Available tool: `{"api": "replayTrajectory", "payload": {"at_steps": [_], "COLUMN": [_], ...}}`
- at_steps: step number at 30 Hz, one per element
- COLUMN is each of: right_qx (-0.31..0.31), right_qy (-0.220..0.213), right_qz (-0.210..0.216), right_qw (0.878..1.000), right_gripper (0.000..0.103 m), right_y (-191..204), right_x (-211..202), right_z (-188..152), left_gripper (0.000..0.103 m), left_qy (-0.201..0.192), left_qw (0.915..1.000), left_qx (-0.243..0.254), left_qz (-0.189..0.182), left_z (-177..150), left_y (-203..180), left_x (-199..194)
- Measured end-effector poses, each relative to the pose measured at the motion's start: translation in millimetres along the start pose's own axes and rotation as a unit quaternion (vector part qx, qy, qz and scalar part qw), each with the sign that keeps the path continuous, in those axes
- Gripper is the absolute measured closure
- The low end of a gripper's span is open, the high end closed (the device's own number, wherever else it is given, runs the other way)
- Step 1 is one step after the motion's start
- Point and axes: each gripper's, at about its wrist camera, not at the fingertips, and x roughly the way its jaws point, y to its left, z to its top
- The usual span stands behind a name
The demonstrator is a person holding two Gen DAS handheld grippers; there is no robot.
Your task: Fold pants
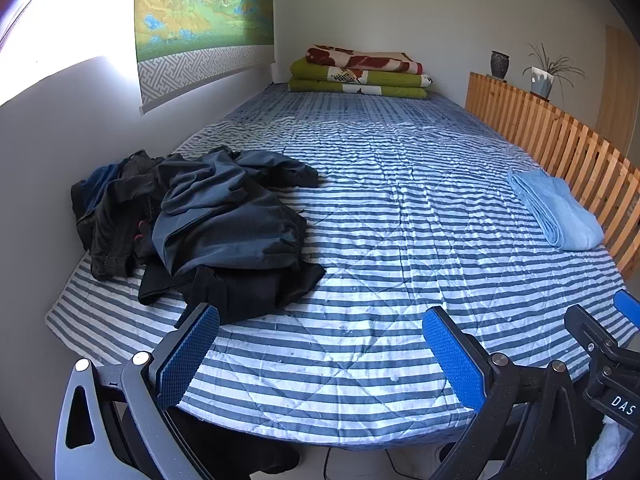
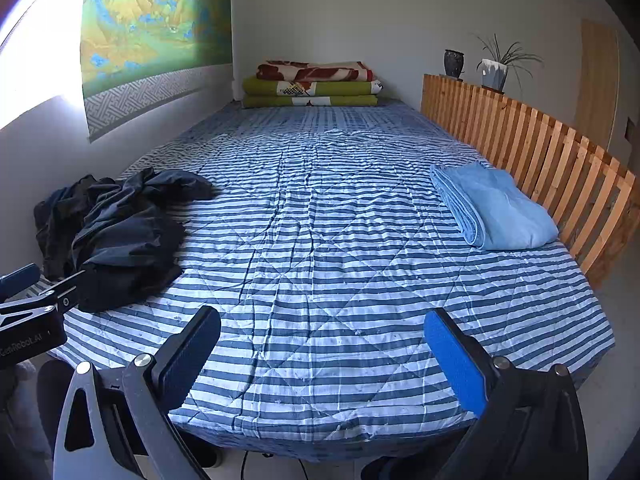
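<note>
Your left gripper [image 1: 320, 356] and right gripper [image 2: 322, 356]: jaws wide apart, empty | pants [image 1: 208, 220]: crumpled heap, frame left | risk: you grab several garments together.

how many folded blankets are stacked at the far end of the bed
3, stacked against the far wall: a red-patterned blanket on top, a green one in the middle, another green one at the bottom. More could be hidden behind them.
</note>
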Motion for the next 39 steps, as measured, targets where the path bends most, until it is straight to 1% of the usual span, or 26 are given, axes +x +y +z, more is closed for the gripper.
{"api": "replayTrajectory", "payload": {"at_steps": [20, 29, 39], "right_qx": [0.003, 0.001, -0.010], "right_qy": [0.009, 0.019, 0.005], "right_qz": [0.000, 0.009, 0.009], "right_qw": [1.000, 1.000, 1.000], "right_gripper": [0.002, 0.002, 0.002], "right_y": [-2, 0, 8], "right_x": [7, 12, 11], "right_z": [0, 0, 4], "left_gripper": [0.000, 0.000, 0.000], "left_qy": [0.003, 0.004, 0.002], "left_qw": [1.0000, 1.0000, 1.0000], "left_qx": [0.001, 0.001, 0.000], "left_qz": [-0.002, -0.001, 0.004], "left_z": [1, 0, 2], "left_y": [-2, -1, 5], "left_x": [7, 11, 11]}}
